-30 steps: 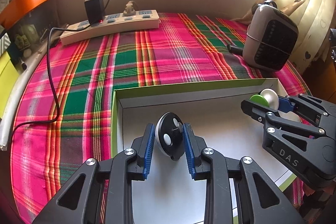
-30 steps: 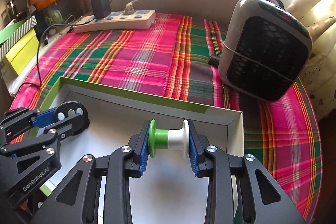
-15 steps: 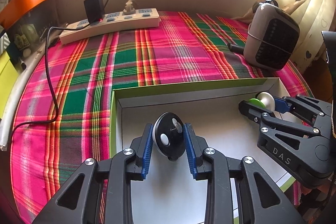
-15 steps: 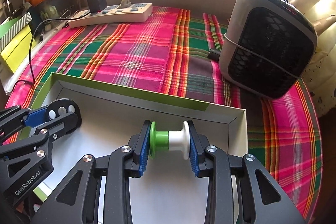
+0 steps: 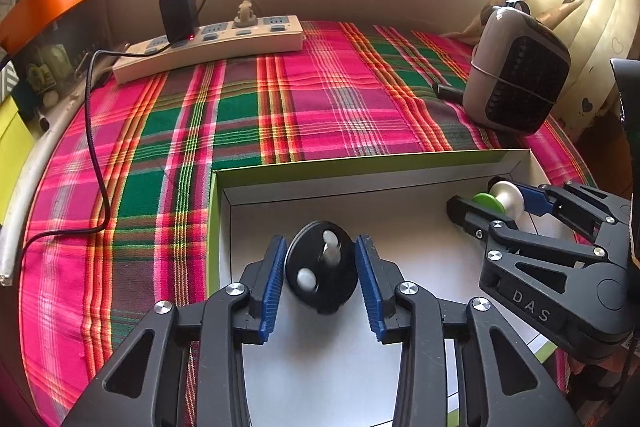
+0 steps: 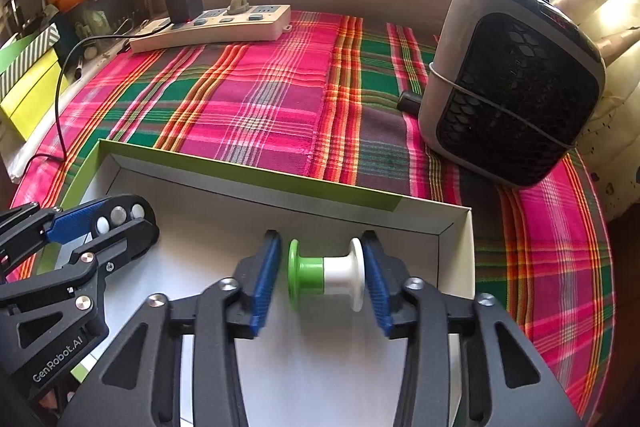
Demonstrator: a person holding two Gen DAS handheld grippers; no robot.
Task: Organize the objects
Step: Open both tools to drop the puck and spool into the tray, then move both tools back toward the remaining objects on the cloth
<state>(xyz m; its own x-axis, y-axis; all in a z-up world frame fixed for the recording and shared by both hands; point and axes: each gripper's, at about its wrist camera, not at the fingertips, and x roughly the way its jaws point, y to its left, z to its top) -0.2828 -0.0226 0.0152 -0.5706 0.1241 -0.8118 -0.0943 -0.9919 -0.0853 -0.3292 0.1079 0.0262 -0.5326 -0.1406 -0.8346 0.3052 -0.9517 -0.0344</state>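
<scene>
Plaid cloth, box [image 5: 280,171]; black disc [image 5: 321,273], spool [image 6: 326,279] between opening fingers, gaps visible.

Black disc [image 5: 321,271], green-white spool [image 6: 326,275], boxed [image 6: 256,179]

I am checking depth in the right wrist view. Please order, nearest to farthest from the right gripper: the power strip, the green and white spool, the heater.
1. Green and white spool: between the opening fingers of the right gripper, in the box.
2. Heater: farther back on the right, on the plaid cloth.
3. Power strip: far left, by the wall.
</scene>
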